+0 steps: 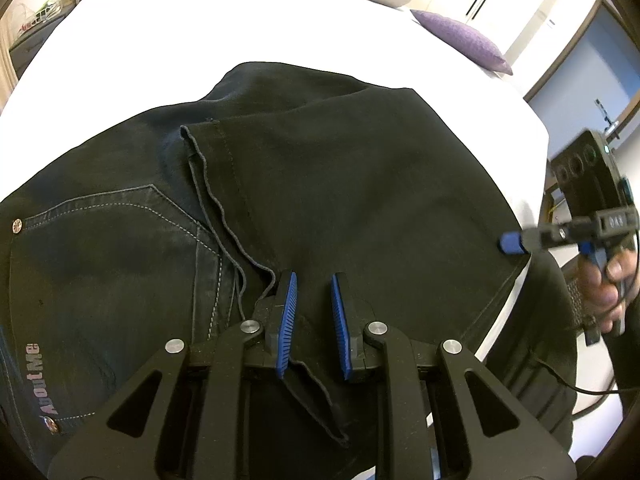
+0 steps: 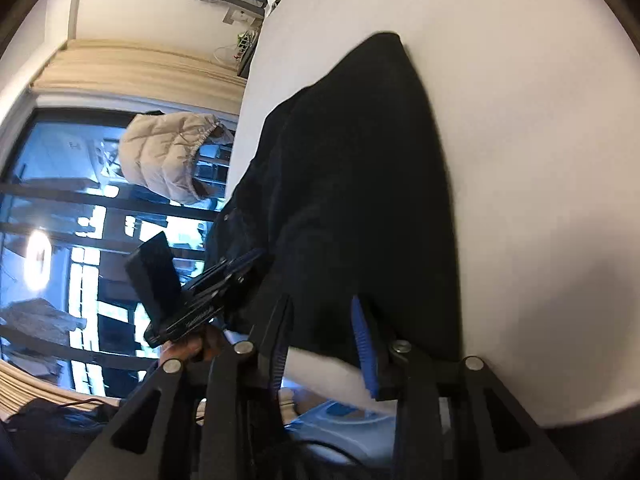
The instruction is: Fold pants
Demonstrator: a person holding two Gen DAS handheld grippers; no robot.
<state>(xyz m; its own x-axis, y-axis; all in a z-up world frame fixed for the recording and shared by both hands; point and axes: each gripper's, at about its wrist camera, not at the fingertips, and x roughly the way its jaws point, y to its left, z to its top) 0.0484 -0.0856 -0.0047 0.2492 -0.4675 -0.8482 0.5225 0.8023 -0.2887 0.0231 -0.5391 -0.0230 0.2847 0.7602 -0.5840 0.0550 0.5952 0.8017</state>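
We have the black pants (image 1: pixel 340 184) lying on a white bed (image 1: pixel 280 28), already folded over on themselves: a back pocket with pale stitching (image 1: pixel 120 216) and a small brand label show at the left of the left wrist view, and a hemmed leg end lies across the upper layer near it. The near edge of the cloth runs along the side of the bed closest to us.

Our left gripper (image 1: pixel 314 320) sits low over that near edge. Its blue pads stand a narrow way apart, with a fold of dark cloth running between them and trailing below. The pads look close enough to be pinching it, but we cannot tell for sure that they press on it.

Our right gripper (image 2: pixel 322 340) reaches for the right-hand edge of the same folded stack. In its own blurred view the jaws stand partly open, with the dark edge of the pants just in front of them and white bedding between the pads; nothing is gripped there. From the left wrist view its blue fingertip (image 1: pixel 511 243) rests at or just off the cloth's edge, and a hand (image 1: pixel 604 284) works its trigger.

We judge that we are setting up the next fold. It calls for the right jaws to slide onto the cloth edge and close on all layers, then for both hands to lift together and carry the near side over evenly.

A purple cushion (image 1: pixel 464 38) lies well apart.
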